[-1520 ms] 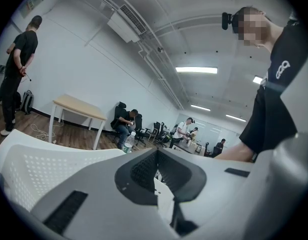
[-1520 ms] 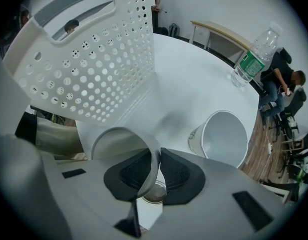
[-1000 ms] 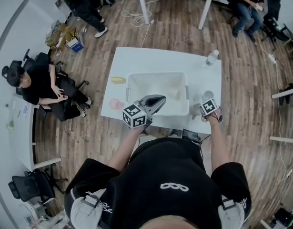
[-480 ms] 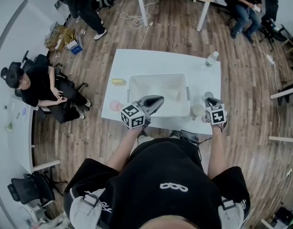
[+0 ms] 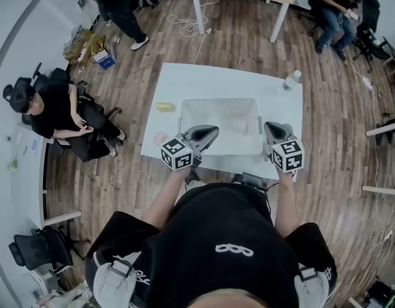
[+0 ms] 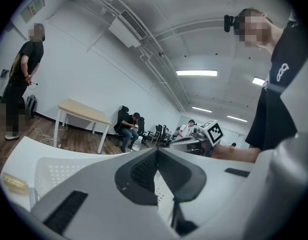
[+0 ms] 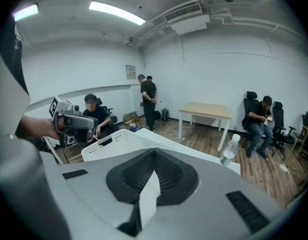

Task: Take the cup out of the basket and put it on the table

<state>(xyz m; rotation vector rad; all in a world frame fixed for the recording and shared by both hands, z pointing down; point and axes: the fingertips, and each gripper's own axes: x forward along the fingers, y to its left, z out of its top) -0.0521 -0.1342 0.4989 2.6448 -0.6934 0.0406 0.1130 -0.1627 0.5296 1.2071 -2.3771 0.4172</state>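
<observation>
Pressing the jaws of the left gripper [image 5: 214,132] fully together with nothing between them, and hovering it over the near left corner of the white perforated plastic basket [image 5: 219,100]. Holding the right gripper [image 5: 270,127] the same way, tips meeting and nothing clamped, just beside the basket's right wall. Leaving what looks like a pale cream cup [image 5: 242,126] lying inside the basket, close to that right wall, faint against the white plastic and touched by neither gripper. Standing the basket on the white rectangular table [image 5: 216,76]. Finding, left of the basket, a small yellow oblong thing [image 5: 162,107] by its far corner and a small pink round thing [image 5: 160,136] by its near corner. Seeing beyond the basket's far right corner a clear plastic bottle [image 5: 291,79], standing upright.
</observation>
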